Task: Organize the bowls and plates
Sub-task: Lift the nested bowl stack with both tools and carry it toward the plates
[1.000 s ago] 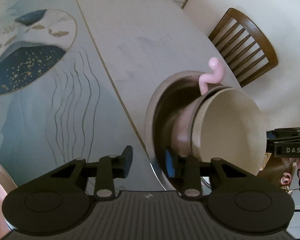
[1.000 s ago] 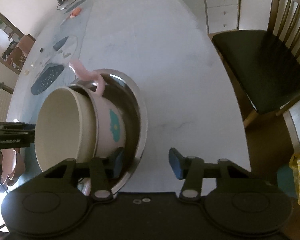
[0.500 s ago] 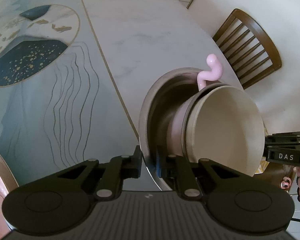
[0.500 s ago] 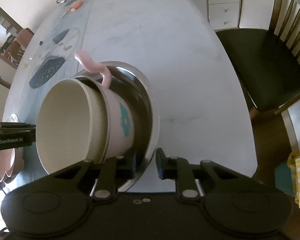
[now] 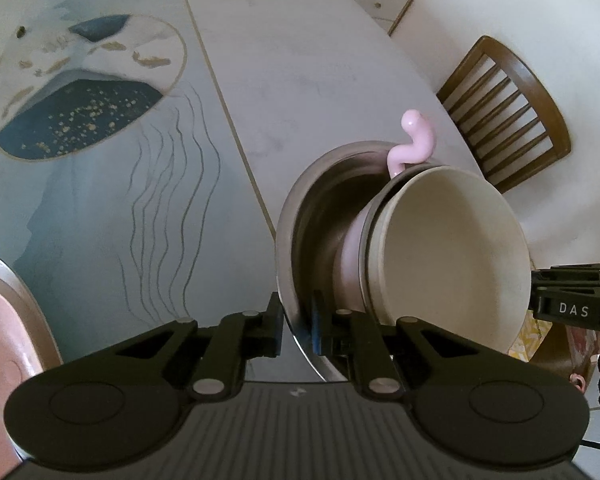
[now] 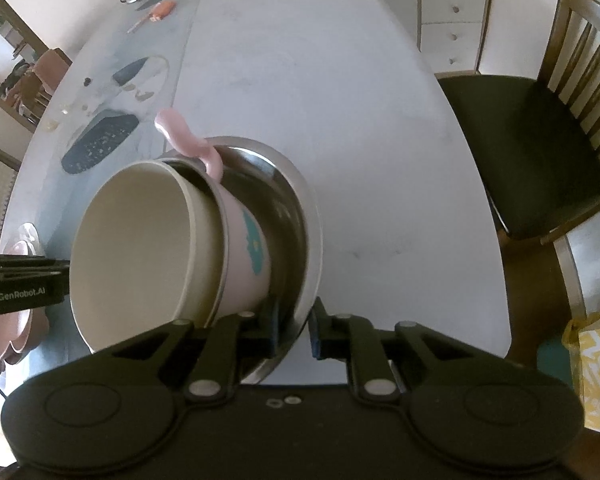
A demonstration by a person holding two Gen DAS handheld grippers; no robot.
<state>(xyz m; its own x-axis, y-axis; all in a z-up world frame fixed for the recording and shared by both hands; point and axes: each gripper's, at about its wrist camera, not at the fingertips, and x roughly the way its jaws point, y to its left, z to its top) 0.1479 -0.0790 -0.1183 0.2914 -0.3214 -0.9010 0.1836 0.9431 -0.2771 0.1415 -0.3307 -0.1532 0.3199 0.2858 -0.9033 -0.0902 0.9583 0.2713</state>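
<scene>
A long pale table with a rounded end is filling most of both views, and a blue-grey runner with gold lines and a dark round motif is lying along one side of it. A wooden slat-back chair with a dark seat is standing beside the table, near a white chest of drawers against a pale wall. Soft daylight is falling evenly across the tabletop.

The big bowl is looking like polished metal, mirror-glossy inside. The cream bowl is reading matt, maybe ceramic. The pink cup handle is shining glossy, and the chair at upper right is showing varnished wood.
</scene>
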